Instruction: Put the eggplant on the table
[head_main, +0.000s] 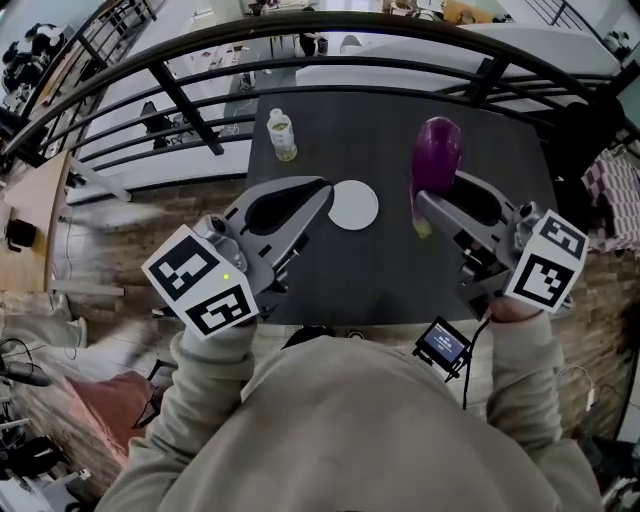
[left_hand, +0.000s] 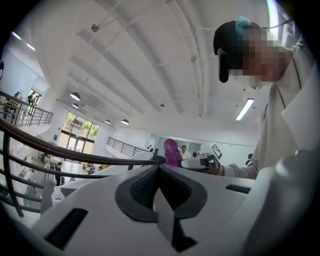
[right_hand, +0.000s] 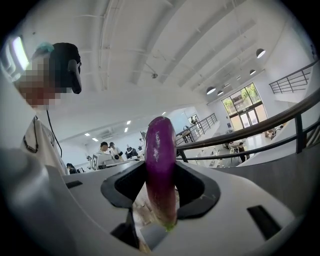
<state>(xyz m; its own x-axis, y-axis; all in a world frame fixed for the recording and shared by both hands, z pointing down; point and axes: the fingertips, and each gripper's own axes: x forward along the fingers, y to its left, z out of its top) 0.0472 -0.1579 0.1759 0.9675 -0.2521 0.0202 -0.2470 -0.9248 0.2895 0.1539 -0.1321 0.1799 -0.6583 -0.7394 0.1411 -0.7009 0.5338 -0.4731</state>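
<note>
Two grippers are out in front of me over the dark rectangular table, and only one carries anything. My right gripper has its jaws clamped on the glossy purple eggplant low down, near the greenish stem end, so the fat rounded end stands upright above the pads. I judge that this hold keeps the long body clear of the tabletop while I carry it, though it leaves the weight high and liable to swing if the grip loosens. In the head view the eggplant shows against the table's right half, in the air and not yet set down; how high it hangs I cannot tell. My left gripper has its jaws closed together on nothing and points level beside the other, which I take as keeping it out of the way. A flat white round disc lies on the table near its tip, and a small clear plastic bottle of yellowish liquid stands further off on the left. The right side is bare, so that looks the natural landing spot: lower, tilt the eggplant flat, then open.
</note>
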